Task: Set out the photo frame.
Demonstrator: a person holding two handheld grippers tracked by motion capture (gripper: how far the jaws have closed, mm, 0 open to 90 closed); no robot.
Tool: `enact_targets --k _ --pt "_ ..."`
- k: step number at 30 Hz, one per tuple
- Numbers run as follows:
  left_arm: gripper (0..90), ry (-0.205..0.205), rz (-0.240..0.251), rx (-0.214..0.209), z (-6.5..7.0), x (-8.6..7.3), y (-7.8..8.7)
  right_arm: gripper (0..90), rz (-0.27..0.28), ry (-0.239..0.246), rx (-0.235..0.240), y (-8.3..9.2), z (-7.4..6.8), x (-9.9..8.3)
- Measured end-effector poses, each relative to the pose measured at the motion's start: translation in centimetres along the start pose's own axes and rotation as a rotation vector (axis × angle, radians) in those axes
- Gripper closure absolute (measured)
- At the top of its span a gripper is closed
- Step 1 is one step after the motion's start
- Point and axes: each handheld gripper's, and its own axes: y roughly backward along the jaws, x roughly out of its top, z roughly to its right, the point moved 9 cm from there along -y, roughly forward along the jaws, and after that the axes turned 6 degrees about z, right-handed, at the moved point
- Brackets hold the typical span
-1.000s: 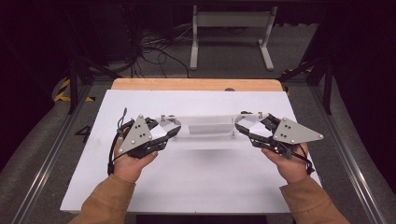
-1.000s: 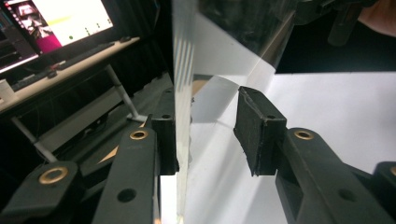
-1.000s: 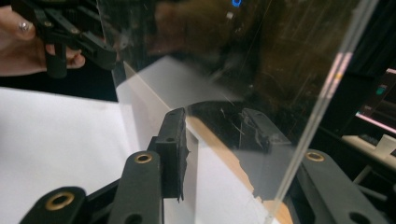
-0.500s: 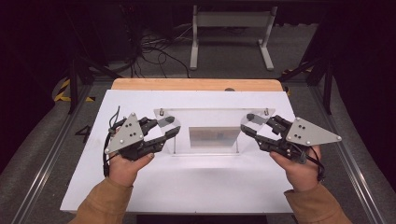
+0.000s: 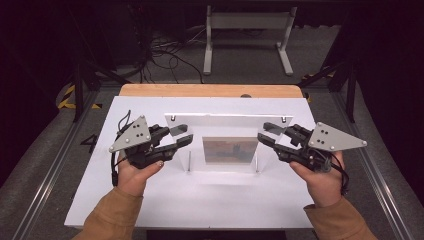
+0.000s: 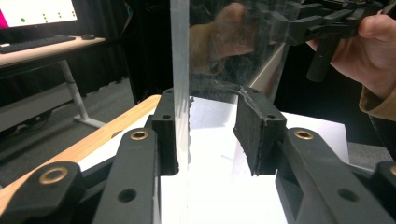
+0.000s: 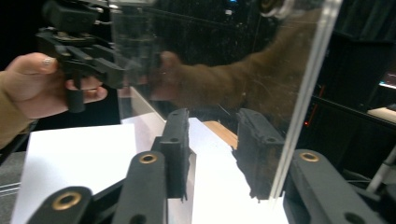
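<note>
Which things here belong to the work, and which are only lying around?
In use:
clear acrylic frame
picture inside
left claw
right claw
white board

Lying about:
cables on floor
white stand

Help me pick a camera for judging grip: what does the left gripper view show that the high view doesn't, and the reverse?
Left gripper view: the left gripper straddles the clear panel's edge, which lies against one pad with a gap to the other; a monitor glows behind. High view: the picture in the panel and both brown sleeves. Both: the panel, the white table and the right gripper.
</note>
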Motion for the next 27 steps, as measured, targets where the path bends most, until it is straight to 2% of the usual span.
enact_targets --k 3,9,12,14,17,23,25,27 --pt "64.8 0.001 -0.004 0.009 0.0 0.1 -0.3 58.8 0.002 -0.005 -0.012 -0.2 0.8 -0.3" --pt "60.7 -0.002 0.008 0.042 -0.9 0.1 -1.1 58.7 0.002 -0.02 -0.033 -0.4 1.3 -0.4" --pt "58.4 -0.012 0.017 0.082 -1.6 0.1 -1.5 57.6 0.01 -0.039 -0.033 -0.7 1.8 -0.6" --pt "49.2 0.03 0.023 0.085 -2.3 -0.2 -1.7 56.7 0.036 -0.053 -0.036 -0.9 2.3 -0.8" --pt "44.3 0.084 0.026 0.08 -3.1 -0.8 -1.8 54.2 0.044 -0.052 -0.059 -1.1 2.9 -1.0" --pt "40.0 0.11 -0.008 0.1 -3.8 -2.3 -1.8 47.1 0.032 -0.073 -0.073 -1.5 3.8 -1.6" --pt "38.5 0.127 -0.016 0.1 -4.0 -2.7 -1.7 46.0 0.043 -0.106 -0.061 -1.8 4.0 -1.6" --pt "37.8 0.142 -0.016 0.101 -4.2 -3.0 -1.6 45.0 0.049 -0.116 -0.061 -1.9 4.2 -1.5"
